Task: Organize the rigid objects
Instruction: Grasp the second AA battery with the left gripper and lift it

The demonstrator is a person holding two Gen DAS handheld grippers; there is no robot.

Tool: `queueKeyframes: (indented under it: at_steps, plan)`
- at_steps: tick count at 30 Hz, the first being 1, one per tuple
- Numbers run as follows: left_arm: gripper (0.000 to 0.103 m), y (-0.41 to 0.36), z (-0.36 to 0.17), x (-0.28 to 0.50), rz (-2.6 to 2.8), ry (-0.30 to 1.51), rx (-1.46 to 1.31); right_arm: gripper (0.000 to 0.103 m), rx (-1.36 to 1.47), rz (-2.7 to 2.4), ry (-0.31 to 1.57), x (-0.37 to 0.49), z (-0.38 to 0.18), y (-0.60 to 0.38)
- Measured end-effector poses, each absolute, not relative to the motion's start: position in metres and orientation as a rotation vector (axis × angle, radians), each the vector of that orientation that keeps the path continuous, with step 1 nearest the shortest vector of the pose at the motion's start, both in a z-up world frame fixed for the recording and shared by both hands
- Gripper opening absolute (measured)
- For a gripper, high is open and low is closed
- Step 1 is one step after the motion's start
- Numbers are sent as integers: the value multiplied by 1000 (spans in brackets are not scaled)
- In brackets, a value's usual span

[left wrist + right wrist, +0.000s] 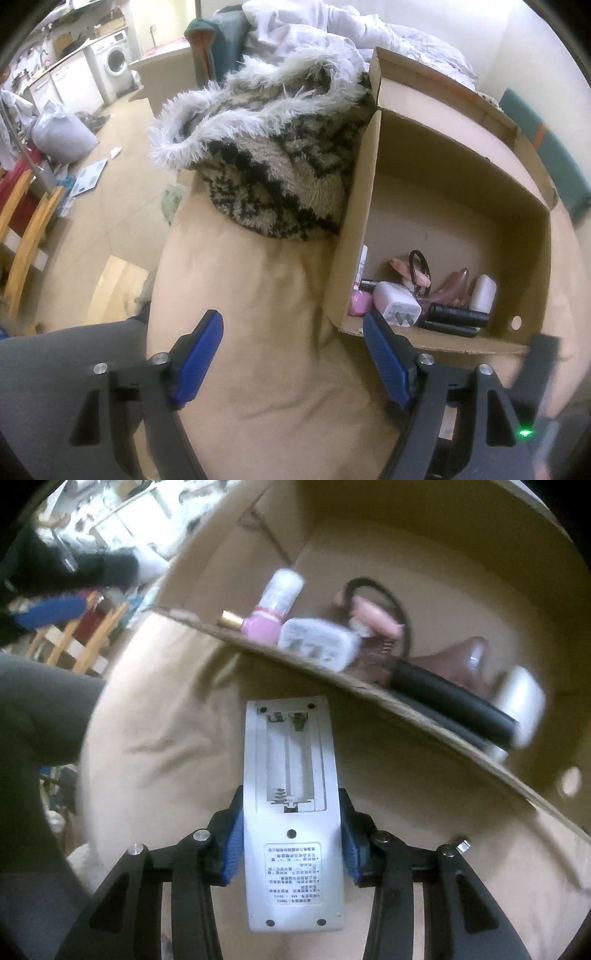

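Note:
My right gripper (291, 805) is shut on a white remote control (291, 760), pads pressing its two long sides. The remote lies back side up, its battery bay uncovered and empty, just short of the cardboard box's near wall (406, 709). Inside the cardboard box (362, 221) lie a white charger (397, 302), a pink bottle (264, 626), a black tube (450, 701), a white bottle (484, 293) and other small things. My left gripper (291, 321) is open with nothing between its fingers, above the beige cushion (258, 369) beside the box's left corner.
A furry black-and-cream blanket (266, 155) is heaped against the box's left wall, with white bedding (303, 33) behind it. A person's grey-clad leg (55, 354) is at lower left. Wooden chairs (26, 236), floor clutter and a washing machine (116, 61) are further left.

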State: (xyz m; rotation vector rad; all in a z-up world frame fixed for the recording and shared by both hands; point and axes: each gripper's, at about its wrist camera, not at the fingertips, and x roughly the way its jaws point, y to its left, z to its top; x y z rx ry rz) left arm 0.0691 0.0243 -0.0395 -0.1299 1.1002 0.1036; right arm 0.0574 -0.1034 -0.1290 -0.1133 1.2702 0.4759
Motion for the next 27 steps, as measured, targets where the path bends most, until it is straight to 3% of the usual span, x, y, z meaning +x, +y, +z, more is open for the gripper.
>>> queueKeyframes:
  at_steps: [15,20,27]
  plan:
    - [76,15,-49,69,109,1118,-88,45,88,489,1012,27,-16,-206]
    - [76,-1,-52,65,83,1104,-24,45,68,375,858,30,2,-226]
    - [76,-34,-67,57,-22,1122,87,45,180,277,777,36,11,-254]
